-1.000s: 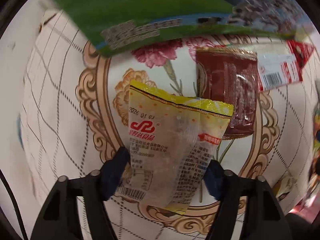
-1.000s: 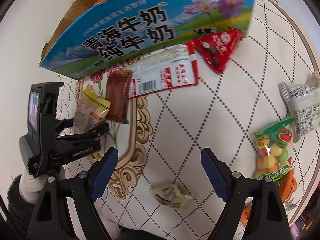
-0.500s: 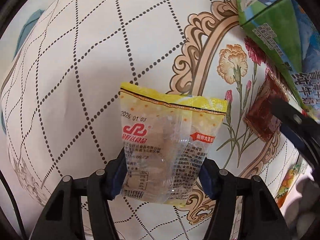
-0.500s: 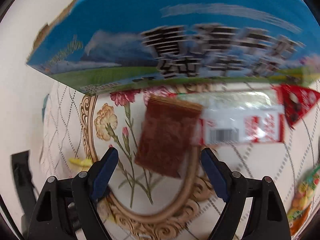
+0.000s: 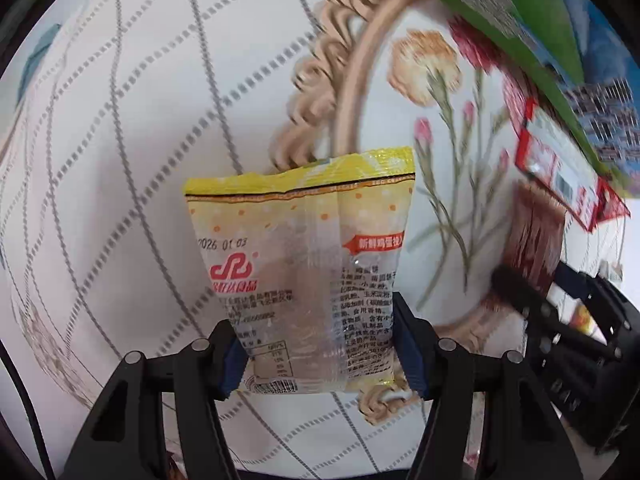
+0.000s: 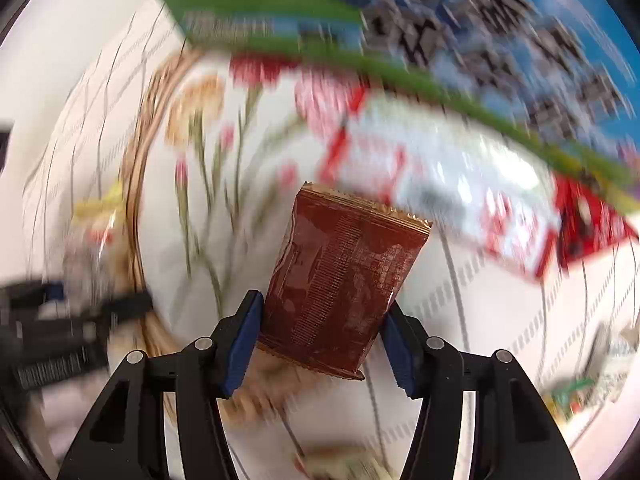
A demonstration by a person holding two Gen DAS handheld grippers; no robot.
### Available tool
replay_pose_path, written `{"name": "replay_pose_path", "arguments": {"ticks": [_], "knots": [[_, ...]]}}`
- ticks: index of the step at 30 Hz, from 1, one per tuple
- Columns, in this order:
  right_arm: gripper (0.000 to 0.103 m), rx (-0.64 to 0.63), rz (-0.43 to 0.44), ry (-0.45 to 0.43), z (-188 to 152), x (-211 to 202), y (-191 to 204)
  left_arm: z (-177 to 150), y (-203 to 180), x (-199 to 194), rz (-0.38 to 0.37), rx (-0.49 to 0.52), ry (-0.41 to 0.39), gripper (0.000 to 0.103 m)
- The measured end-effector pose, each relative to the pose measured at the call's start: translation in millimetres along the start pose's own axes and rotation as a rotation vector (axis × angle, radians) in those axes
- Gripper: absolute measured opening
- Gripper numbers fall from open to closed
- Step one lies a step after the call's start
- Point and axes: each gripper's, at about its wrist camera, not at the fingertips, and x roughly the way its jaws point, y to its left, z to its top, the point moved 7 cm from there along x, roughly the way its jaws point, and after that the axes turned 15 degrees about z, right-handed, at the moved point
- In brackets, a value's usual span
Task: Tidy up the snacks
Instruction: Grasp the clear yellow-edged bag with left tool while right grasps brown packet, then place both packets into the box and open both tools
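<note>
The brown foil snack packet stands lengthwise ahead of the right tool, whose jaws are closing on its lower end. The blue-and-green milk carton lies beyond it. The yellow-topped clear snack bag is clenched in the left tool.

Each gripper, left gripper and right gripper, has black plastic arms with triangular cut-outs, silver rivets and blue ribbed pads; a thin black cable runs lower left
</note>
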Motion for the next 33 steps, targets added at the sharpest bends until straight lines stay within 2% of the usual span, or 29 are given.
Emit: {"name": "replay_pose_path", "arguments": {"ticks": [1, 3, 5, 12, 15, 18, 19, 20, 21, 25, 29, 33], "knots": [[0.060, -0.008, 0.005, 0.029, -9.3, -1.3, -2.1, -2.4, -6.2, 0.2, -0.013, 0.016, 0.005, 0.061], [0.060, -0.002, 0.028, 0.080, -25.2, -2.6, -6.7, -2.8, -14.0, 2.0, 0.011, 0.052, -0.004, 0.061], [0.061, 0.044, 0.081, 0.101, -34.4, -4.3, -11.5, -0.7, -18.6, 4.5, 0.015, 0.061, -0.002, 0.066], [0.062, 0.268, 0.194, -0.036, -26.4, -15.3, -35.8, 6.9, -4.7, -3.5, -0.106, -0.070, 0.046, 0.066], [0.062, 0.315, 0.188, -0.060, -23.1, -12.9, -41.9, 10.1, 3.7, -1.0, -0.102, -0.090, 0.047, 0.066], [0.062, 0.288, 0.140, -0.058, -7.1, 2.5, -33.7, 13.1, 3.4, -1.7, -0.063, -0.062, 0.009, 0.066], [0.061, 0.274, 0.125, -0.058, -8.4, 4.5, -32.2, 14.3, 1.0, -4.3, -0.041, -0.045, -0.019, 0.064], [0.059, 0.263, 0.113, -0.060, -8.1, 5.8, -31.3, 14.7, -3.3, -7.4, -0.029, -0.027, -0.038, 0.057], [0.056, 0.254, 0.103, -0.064, -7.2, 7.0, -30.8, 13.4, -8.9, -9.6, -0.017, -0.010, -0.044, 0.053], [0.056, 0.221, 0.094, -0.075, -7.8, 3.0, -27.7, 7.4, -27.1, -21.9, 0.006, 0.056, -0.072, 0.051], [0.056, 0.204, 0.102, -0.101, -19.6, -17.8, -34.6, -1.2, -38.4, -32.5, -0.015, 0.075, -0.084, 0.051], [0.056, 0.213, 0.164, -0.153, -25.8, -45.0, -26.3, -6.6, -47.9, -56.4, -0.057, 0.081, -0.098, 0.051]]}}
